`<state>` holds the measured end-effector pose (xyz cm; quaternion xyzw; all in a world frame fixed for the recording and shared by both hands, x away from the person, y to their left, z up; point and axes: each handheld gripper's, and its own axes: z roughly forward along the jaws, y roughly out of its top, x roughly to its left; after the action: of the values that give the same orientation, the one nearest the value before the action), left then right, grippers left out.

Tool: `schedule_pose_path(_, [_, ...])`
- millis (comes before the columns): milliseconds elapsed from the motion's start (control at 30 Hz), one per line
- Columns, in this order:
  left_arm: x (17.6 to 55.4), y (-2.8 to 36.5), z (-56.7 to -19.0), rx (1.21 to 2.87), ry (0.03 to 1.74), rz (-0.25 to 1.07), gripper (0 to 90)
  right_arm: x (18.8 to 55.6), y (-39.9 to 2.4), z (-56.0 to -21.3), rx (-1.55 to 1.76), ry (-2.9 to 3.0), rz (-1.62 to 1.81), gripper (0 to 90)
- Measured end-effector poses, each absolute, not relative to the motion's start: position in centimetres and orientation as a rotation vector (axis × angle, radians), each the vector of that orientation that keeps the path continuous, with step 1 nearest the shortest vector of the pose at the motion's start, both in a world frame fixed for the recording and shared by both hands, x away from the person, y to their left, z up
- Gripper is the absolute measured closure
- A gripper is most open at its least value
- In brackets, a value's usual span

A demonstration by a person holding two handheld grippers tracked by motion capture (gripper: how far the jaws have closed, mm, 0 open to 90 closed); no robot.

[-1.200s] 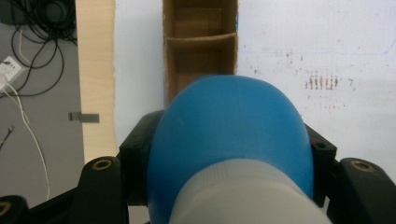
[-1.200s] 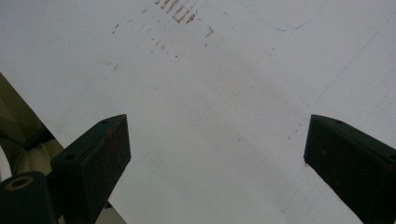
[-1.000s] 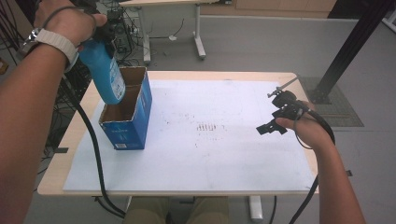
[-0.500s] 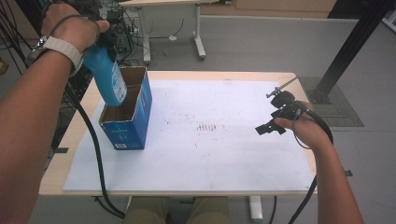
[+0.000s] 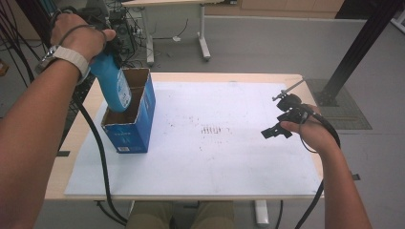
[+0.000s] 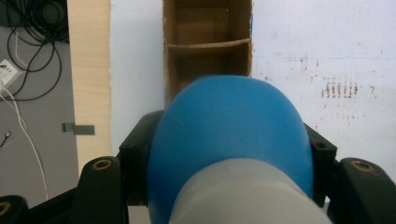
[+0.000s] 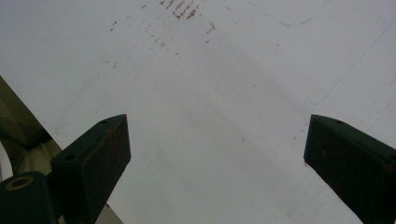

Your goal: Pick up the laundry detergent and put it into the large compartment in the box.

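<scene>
Tilting blue bottle, grey cap

Box mouth: the blue bottle fills the near compartment of the cardboard box.
Far compartment: open behind the divider.
White mat: bare between box and right gripper.

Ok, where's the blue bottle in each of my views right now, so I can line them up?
High view: the blue bottle is upper left, tilted, its bottom end dipping into the open cardboard box.
Left gripper view: the bottle fills the lower middle, clamped in the left gripper, the box's compartments beyond it.
Right gripper view: white mat between open jaws, no bottle.
Shared landmark: the reddish smudges on the mat.
</scene>
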<state>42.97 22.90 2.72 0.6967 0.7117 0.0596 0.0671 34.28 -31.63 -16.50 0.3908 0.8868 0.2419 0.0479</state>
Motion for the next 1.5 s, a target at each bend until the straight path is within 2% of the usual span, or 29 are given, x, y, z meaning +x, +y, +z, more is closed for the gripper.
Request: schedule_pose_path(1500, [44.7,23.2,-5.2,2.143,2.146,0.145,38.0,34.4,-32.0,-17.8,1.217,2.71,0.742,7.0])
